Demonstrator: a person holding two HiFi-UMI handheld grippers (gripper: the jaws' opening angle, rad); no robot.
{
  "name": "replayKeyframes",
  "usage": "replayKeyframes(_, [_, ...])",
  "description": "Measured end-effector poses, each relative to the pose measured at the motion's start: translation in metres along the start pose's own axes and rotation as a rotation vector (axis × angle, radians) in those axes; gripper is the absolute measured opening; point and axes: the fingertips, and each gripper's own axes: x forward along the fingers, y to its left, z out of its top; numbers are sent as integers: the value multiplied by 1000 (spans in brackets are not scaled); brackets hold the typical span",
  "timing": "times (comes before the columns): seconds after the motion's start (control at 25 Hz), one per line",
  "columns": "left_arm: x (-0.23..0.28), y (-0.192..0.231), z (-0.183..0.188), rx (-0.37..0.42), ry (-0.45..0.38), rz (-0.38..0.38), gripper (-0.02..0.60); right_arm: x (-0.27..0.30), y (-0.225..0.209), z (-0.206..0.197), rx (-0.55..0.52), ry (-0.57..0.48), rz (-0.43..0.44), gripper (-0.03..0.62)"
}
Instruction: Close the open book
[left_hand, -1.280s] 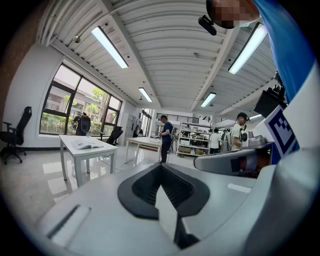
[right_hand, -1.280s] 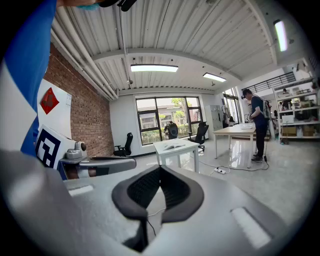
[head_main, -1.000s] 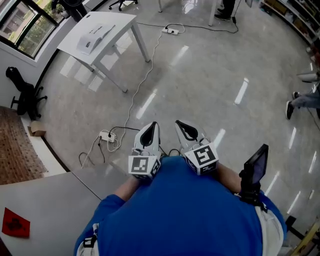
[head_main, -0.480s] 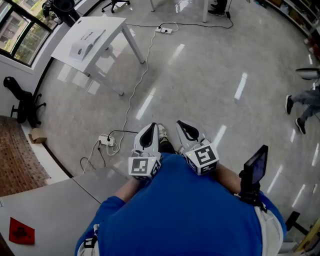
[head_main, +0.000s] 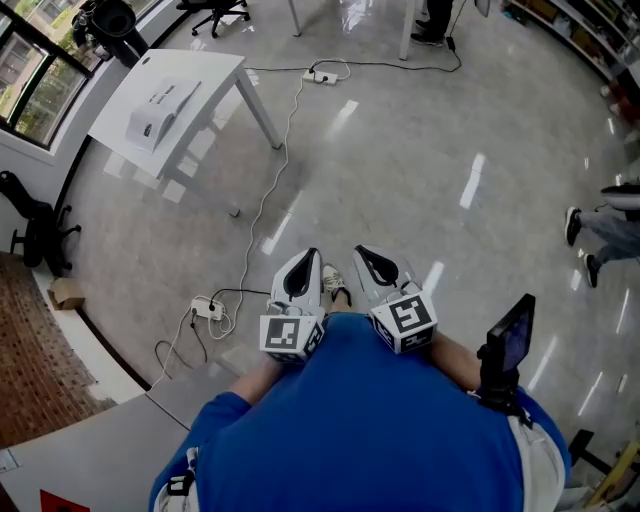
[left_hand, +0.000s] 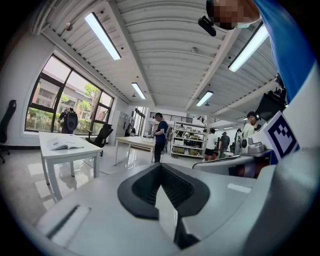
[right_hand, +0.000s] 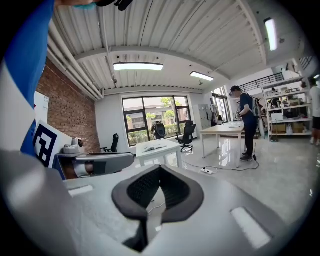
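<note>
The open book (head_main: 160, 97) lies flat on a white table (head_main: 205, 68) at the far left of the head view, well away from both grippers. It also shows small and distant, as the book (left_hand: 62, 144) in the left gripper view and the book (right_hand: 154, 147) in the right gripper view. My left gripper (head_main: 305, 262) and right gripper (head_main: 368, 258) are held side by side close to my chest, above the floor. Both are shut and hold nothing; the tips meet on the left gripper (left_hand: 160, 166) and on the right gripper (right_hand: 161, 169).
A cable runs over the shiny floor from a power strip (head_main: 208, 307) to another power strip (head_main: 320, 75) beyond the table. A person's legs (head_main: 605, 228) walk at the right edge. A grey table (head_main: 70, 460) is at the bottom left. Office chairs (right_hand: 189, 134) and another table (right_hand: 231, 130) stand further off.
I have walked forward: the grey table at the bottom left has slid back out of view and the floor cable has come closer. Both grippers keep their place before my chest, still shut.
</note>
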Motion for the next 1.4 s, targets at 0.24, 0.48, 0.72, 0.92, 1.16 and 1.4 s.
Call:
replayKeyframes(0.24, [67, 55, 32, 4, -11, -25, 6, 73, -28, 42, -7, -20, -16, 2])
replayKeyframes(0.48, [142, 102, 45, -4, 15, -48, 6, 146, -70, 62, 6, -14, -42, 3])
replayKeyframes(0.72, [145, 103, 46, -5, 15, -63, 6, 147, -72, 66, 7, -7, -55, 2])
replayKeyframes(0.92, [140, 105, 44, -6, 18, -52, 6, 147, -66, 65, 4, -10, -39, 3])
replayKeyframes(1.16, [209, 93, 61, -19, 24, 52, 6, 171, -142, 89, -13, 4, 52, 2])
replayKeyframes(1.4, [238, 86, 74, -59, 49, 219, 6, 188, -179, 109, -52, 11, 184, 2])
